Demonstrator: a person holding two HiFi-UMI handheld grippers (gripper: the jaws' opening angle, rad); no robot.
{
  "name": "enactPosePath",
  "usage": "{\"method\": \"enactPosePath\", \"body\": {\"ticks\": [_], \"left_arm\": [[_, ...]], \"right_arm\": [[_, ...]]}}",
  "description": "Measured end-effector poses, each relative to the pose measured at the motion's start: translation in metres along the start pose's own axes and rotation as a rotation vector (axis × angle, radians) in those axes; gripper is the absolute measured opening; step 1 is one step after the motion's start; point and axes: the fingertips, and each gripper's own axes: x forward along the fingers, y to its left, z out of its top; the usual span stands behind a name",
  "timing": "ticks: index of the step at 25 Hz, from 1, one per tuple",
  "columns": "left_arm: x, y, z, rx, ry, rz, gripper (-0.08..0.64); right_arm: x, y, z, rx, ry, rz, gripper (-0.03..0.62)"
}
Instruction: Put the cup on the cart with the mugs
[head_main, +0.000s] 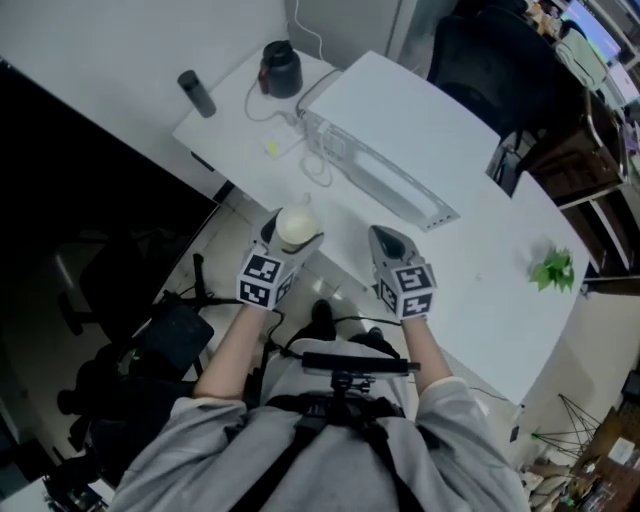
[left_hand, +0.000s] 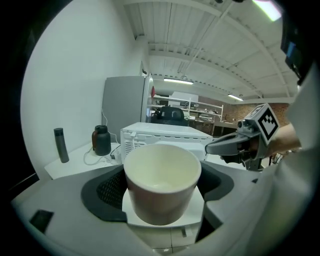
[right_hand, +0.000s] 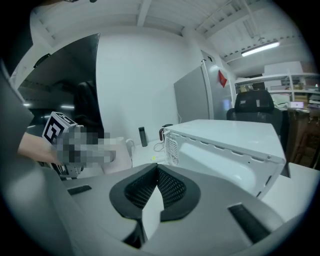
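While the cup (left_hand: 161, 190) is being carried upright, mouth up, by the near edge of the table (head_main: 480, 200) | it's being gripped between the pads of the left gripper (head_main: 287, 236), so placing is probably being left to that side | right gripper (right_hand: 156, 170) is being held pinched together, empty | cart with mugs isn't being shown anywhere, direction unknown

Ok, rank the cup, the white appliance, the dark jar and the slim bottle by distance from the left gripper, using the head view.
1. cup, held in the left gripper.
2. white appliance, just ahead, to the right.
3. dark jar and slim bottle, at the far end: too close to call.
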Motion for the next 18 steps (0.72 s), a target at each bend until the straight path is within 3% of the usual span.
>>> {"method": "enactPosePath", "body": {"ticks": [9,18], "left_arm": [[0.001,-0.049,0.035,0.087,-0.030,-0.151,0.419],[0.023,-0.184,0.045,0.203,-0.001,-0.449,0.419]], "right_arm": [[-0.063,-0.028,-0.019,0.084,-0.057,-0.179,0.003],[-0.205,-0.094,-0.053,0.237,-0.150,-0.494,0.003]]}}
